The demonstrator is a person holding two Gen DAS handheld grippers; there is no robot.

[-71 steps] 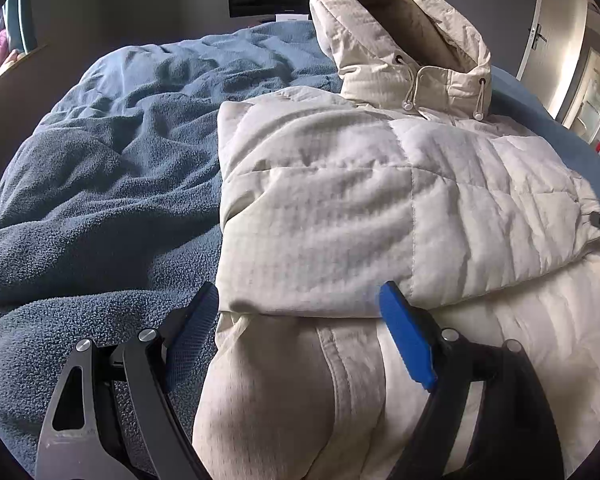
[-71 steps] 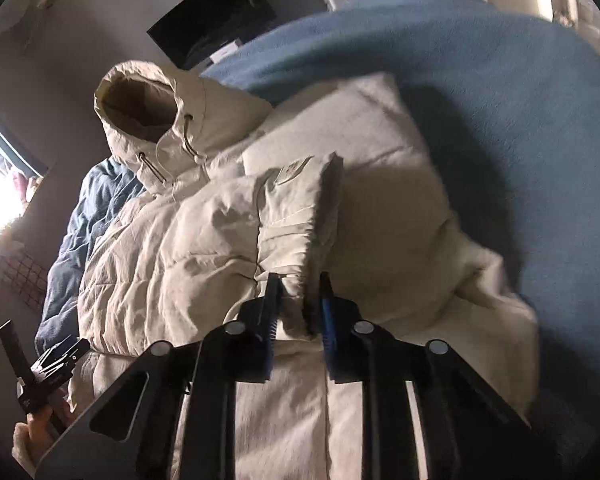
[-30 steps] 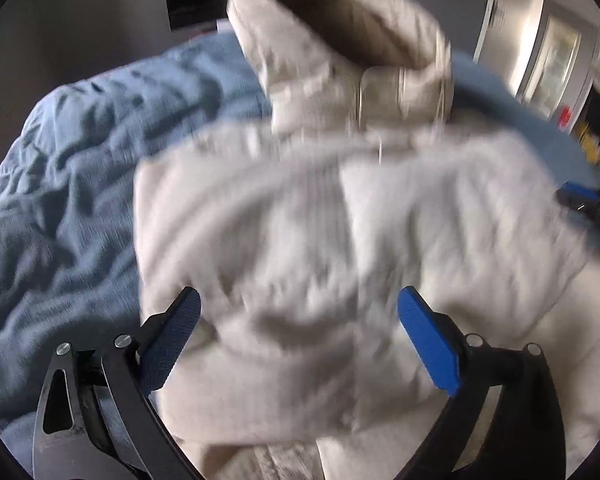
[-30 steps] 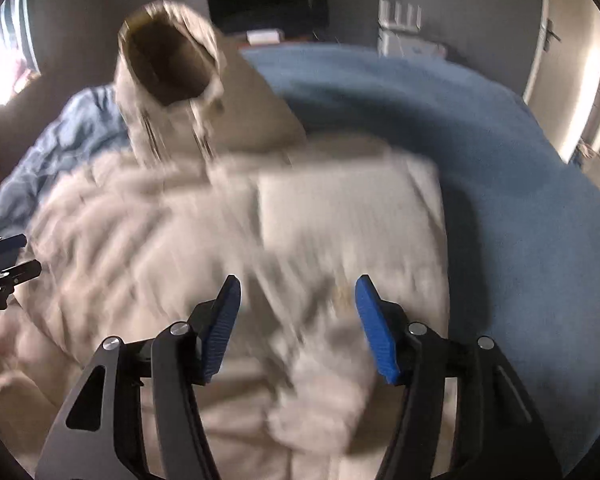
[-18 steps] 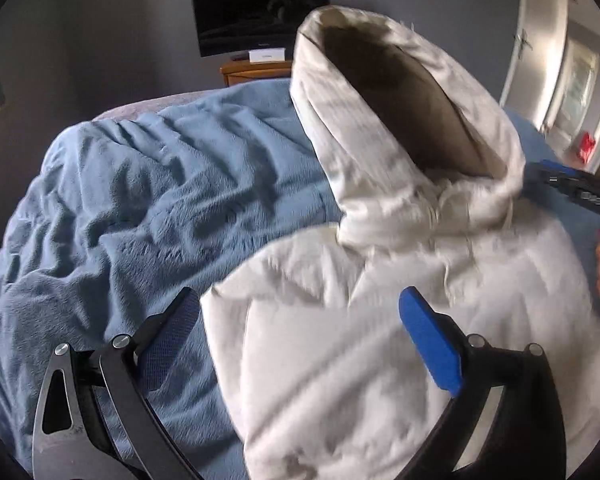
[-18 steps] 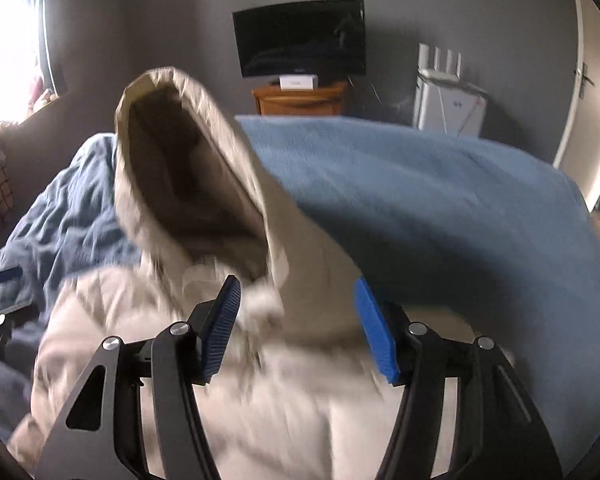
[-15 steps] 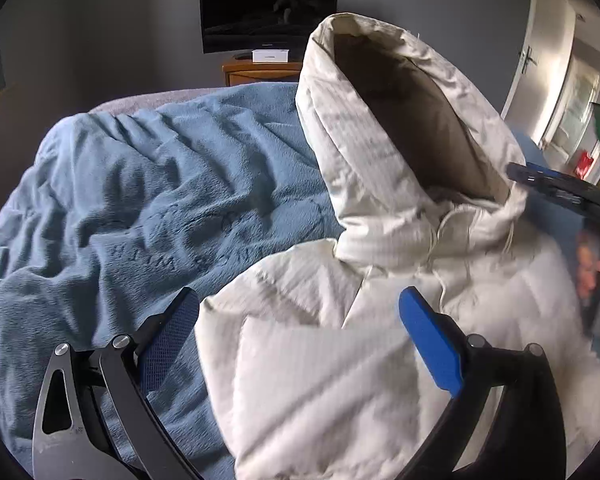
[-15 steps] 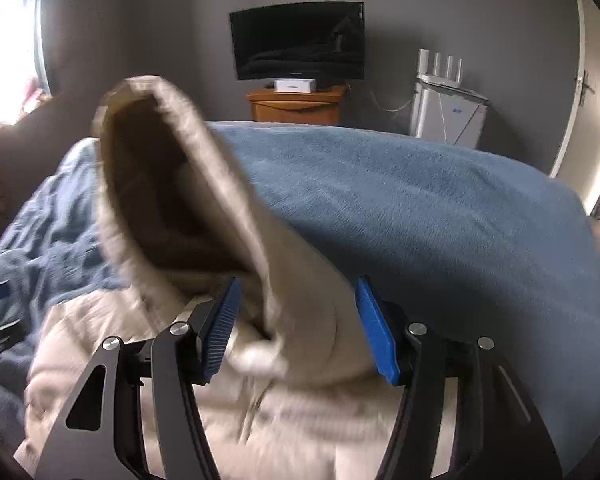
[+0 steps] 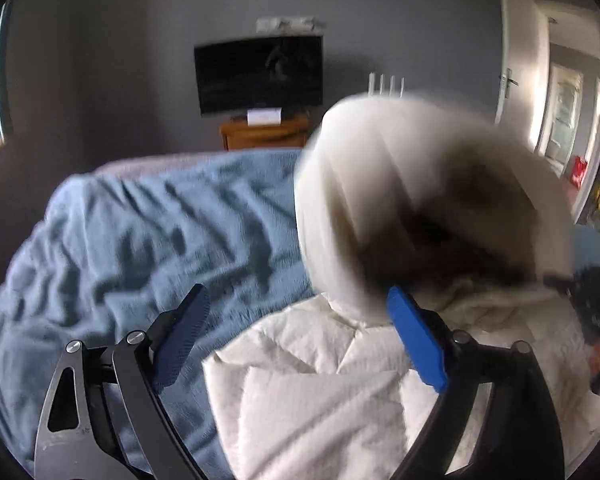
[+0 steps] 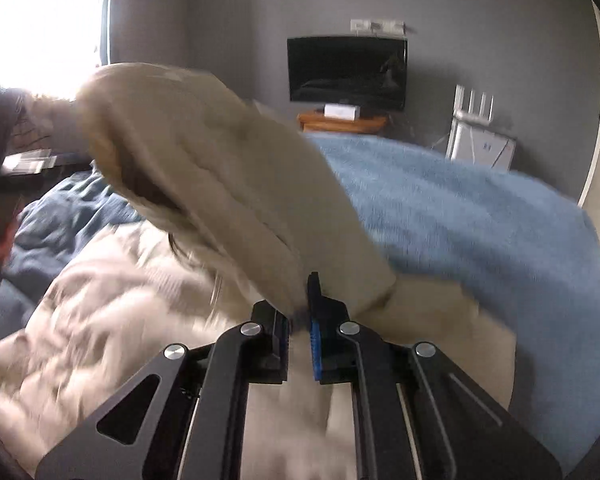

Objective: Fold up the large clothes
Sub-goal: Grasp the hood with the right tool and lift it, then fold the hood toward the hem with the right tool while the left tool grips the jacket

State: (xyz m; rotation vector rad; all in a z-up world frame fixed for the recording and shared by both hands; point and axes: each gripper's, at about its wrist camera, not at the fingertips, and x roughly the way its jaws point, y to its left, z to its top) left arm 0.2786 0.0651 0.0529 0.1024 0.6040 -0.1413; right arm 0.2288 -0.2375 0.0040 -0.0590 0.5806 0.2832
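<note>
A cream padded jacket point(image 9: 320, 400) lies on a bed covered by a rumpled blue blanket point(image 9: 140, 240), and its hood point(image 10: 204, 160) stands lifted above the body of the garment. The right gripper point(image 10: 299, 320) is clamped on the hood's lower edge, its blue pads pressed together with only a thin fold of fabric between them. The left gripper point(image 9: 296, 340) hovers over the jacket's shoulder area, jaws wide but closing, with nothing pinched; the blurred hood hangs just beyond its right pad point(image 9: 416, 344).

Behind the bed, against a grey wall, are a dark television point(image 10: 348, 68), a small wooden cabinet point(image 10: 340, 122) under it and a white appliance point(image 10: 480, 140) to its right in the right wrist view. A bright window point(image 10: 40, 28) glares at that view's left edge, where the other hand's tool shows as a dark blur. A pale door point(image 9: 516, 80) stands at the right of the left wrist view.

The blanket on the right side of the bed (smooth, unlike the creased left side) is bare beyond the jacket.
</note>
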